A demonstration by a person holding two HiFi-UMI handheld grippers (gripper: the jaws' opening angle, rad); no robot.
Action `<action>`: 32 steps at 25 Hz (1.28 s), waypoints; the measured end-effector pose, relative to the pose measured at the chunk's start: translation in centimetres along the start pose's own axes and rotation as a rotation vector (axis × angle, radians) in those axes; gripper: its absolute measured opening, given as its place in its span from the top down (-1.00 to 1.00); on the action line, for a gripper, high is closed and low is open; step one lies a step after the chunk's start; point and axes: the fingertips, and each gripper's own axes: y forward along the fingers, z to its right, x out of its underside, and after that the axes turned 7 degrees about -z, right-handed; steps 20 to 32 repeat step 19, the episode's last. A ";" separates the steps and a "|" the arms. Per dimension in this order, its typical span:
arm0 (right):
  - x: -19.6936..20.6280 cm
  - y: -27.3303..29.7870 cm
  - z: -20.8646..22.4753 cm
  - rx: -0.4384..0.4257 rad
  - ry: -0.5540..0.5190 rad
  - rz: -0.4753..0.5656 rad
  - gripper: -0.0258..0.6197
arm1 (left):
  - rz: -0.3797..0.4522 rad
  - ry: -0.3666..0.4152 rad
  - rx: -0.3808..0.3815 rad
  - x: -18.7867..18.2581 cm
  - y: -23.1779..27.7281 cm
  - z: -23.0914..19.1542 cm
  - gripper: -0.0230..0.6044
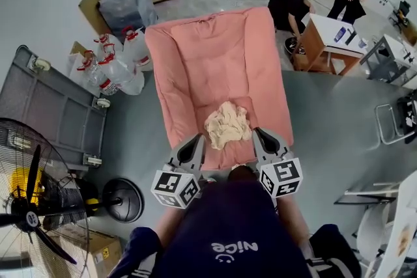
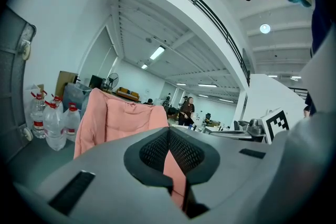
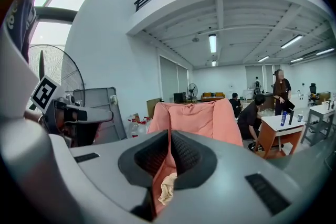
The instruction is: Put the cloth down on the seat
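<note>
The cloth (image 1: pixel 227 125) lies in a loose heap on the seat (image 1: pixel 195 68), just ahead of both claws and between them, touching neither. The left claw (image 1: pixel 197 142) has its jaws pressed together with nothing in them; the left gripper view shows only a sliver of pink seat through the slit where they meet. The right claw (image 1: pixel 260 137) is likewise closed and empty, and the cloth shows past its tips, lower down.

Judging by how things lie, the placing looks done, so the step in hand is a clean exit. To do it well, draw both claws straight back toward the body and a little upward, keeping the tips clear of the nearest folds (a closed tip can drag a loose fold as easily as an open one). The heap needs no pressing or tidying; it sits about midway between the seat's rolled sides.

The cloth is pale cream, thin and limp, crumpled into soft ridges, the sort that would likely slide if nudged. The seat is a salmon-pink padded cushion with shallow stitch lines, a raised roll outside each claw and a tall back far ahead. Its fabric looks matte and slightly grippy, which should hold the cloth in place
</note>
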 end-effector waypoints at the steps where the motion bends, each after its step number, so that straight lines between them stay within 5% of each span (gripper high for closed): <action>1: 0.0 0.1 -0.1 -0.002 -0.007 0.000 0.75 | -0.005 0.001 -0.007 0.1 -0.1 -0.1 0.86; 32: 0.5 1.1 -0.9 -0.021 -0.050 -0.003 0.75 | 0.013 0.000 -0.094 0.4 -1.2 -1.8 0.86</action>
